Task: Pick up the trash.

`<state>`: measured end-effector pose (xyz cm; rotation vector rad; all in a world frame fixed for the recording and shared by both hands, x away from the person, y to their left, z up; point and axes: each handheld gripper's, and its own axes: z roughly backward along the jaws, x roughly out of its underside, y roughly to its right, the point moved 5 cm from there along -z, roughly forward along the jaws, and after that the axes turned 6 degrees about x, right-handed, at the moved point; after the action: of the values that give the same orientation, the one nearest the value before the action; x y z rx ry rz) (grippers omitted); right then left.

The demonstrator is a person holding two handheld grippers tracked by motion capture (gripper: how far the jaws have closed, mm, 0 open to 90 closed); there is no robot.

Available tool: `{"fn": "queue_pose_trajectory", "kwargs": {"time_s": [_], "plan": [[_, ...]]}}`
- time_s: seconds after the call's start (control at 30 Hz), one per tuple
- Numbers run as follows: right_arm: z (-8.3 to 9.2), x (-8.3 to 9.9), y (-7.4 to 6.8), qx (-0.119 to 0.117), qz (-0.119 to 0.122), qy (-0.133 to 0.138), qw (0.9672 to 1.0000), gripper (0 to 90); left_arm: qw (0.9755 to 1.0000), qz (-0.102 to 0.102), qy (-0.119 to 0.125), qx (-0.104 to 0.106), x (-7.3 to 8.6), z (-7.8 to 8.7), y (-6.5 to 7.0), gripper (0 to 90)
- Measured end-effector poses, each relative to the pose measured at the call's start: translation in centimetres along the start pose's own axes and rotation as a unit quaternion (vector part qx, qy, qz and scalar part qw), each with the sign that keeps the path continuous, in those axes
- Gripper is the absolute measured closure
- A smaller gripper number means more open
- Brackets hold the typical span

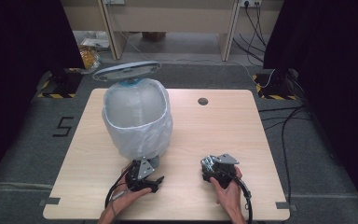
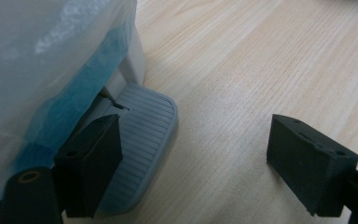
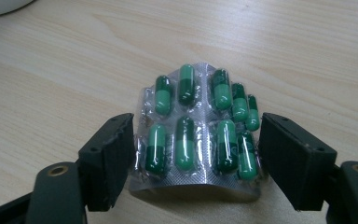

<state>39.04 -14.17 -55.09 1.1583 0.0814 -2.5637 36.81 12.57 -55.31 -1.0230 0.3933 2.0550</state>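
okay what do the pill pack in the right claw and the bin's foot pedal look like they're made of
Pill pack: crinkled silvery foil with clear plastic bubbles over green two-tone capsules, judging by the glint and dimpled texture; the right claw grips it by its edges. Foot pedal: likely matte grey moulded plastic, ribbed with parallel grooves, though rubber cannot be excluded.

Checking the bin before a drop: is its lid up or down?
Up. The lid stands raised behind the bag-lined bin, leaving the mouth uncovered. The left gripper is at the pedal.
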Motion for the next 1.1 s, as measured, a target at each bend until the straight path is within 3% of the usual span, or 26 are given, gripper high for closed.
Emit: {"fn": "queue_pose_trajectory", "kwargs": {"time_s": [0.3,0.57,0.67,0.83,1.1], "plan": [[0.0,-0.2,0.5,0.006,0.014,0.009,0.9998,34.6,1.0000,0.000,0.000,0.001,0.0,0.0,0.0,17.3],[1.0,-1.4,0.8,-0.013,0.012,0.031,0.9994,35.0,1.0000,0.000,-0.001,0.002,0.0,0.0,0.0,17.3],[1.2,-2.1,1.2,-0.015,0.012,0.040,0.9990,35.0,1.0000,0.000,-0.001,0.002,0.0,0.0,0.0,17.3],[2.4,-4.7,1.7,-0.039,-0.001,0.064,0.9972,35.1,1.0000,0.000,-0.001,0.002,0.0,0.0,0.0,17.3],[2.4,-7.7,1.4,-0.059,0.005,0.071,0.9957,35.1,1.0000,0.000,-0.001,0.002,0.0,0.0,0.0,17.4]]}}
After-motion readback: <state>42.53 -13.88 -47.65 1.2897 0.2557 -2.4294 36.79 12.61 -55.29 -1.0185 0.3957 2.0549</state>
